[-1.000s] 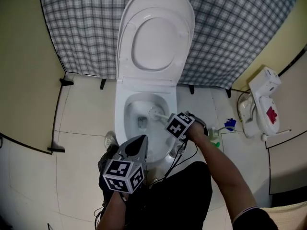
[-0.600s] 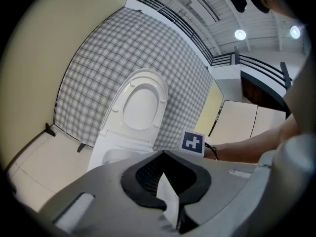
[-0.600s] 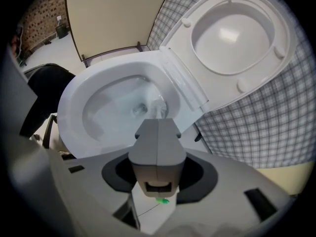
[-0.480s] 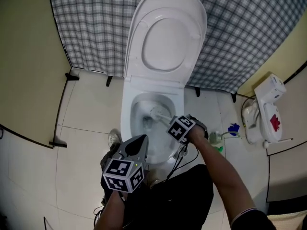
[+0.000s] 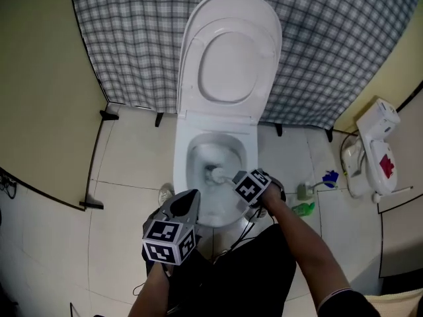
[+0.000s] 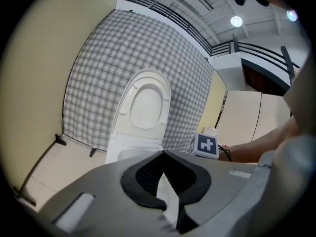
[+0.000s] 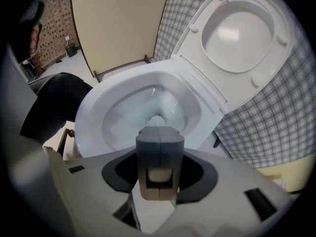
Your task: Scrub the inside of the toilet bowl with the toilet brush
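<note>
The checked curtain is hanging behind the toilet, filling the twelve o'clock side of the head view. The seat and lid are standing raised, leaving the toilet bowl open at centre. The right gripper is reaching in from the bowl's four o'clock and pointing steeply down, its jaws clamping the handle of the toilet brush. The brush head is sitting low in the basin, at or just beside the drain; contact cannot be confirmed. The left gripper is idling at the bowl's seven o'clock, jaws together on nothing.

Assessment: scrubbing is under way at the bottom. The porcelain is showing no soiling or foam, so coverage cannot be judged. The side walls and under-rim are likely remaining.
</note>
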Demonstrator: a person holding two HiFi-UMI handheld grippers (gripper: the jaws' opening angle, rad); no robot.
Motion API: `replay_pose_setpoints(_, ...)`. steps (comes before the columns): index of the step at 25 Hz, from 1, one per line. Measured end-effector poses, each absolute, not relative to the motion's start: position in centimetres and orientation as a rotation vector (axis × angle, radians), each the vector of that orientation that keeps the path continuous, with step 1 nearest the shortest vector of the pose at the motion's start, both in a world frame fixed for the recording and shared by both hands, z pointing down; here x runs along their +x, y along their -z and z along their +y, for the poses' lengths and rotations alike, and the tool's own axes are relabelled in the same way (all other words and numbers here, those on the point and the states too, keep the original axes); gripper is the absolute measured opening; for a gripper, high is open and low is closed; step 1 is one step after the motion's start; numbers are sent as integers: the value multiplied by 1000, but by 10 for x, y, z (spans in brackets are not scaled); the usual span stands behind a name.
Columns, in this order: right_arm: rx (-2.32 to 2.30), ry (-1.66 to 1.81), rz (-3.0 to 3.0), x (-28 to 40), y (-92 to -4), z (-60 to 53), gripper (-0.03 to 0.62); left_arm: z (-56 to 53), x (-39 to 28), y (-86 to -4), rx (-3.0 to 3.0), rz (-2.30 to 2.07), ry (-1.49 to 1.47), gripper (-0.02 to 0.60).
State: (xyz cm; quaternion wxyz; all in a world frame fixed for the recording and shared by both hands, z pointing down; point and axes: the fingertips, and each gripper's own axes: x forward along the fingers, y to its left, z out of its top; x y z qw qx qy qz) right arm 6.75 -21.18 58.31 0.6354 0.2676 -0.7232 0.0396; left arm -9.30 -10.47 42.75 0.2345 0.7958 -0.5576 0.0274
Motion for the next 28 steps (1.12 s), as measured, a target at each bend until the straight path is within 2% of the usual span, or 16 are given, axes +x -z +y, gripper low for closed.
replay_pose_setpoints(14,895,-113,-2057,112,-423,-180,196,-97,-54,-381,2358,-1545,-118,9)
replay_pose_setpoints(28,1141,24,-2201,181,-338,-156,196,-91,13,-367,2503,-1431,-173,9)
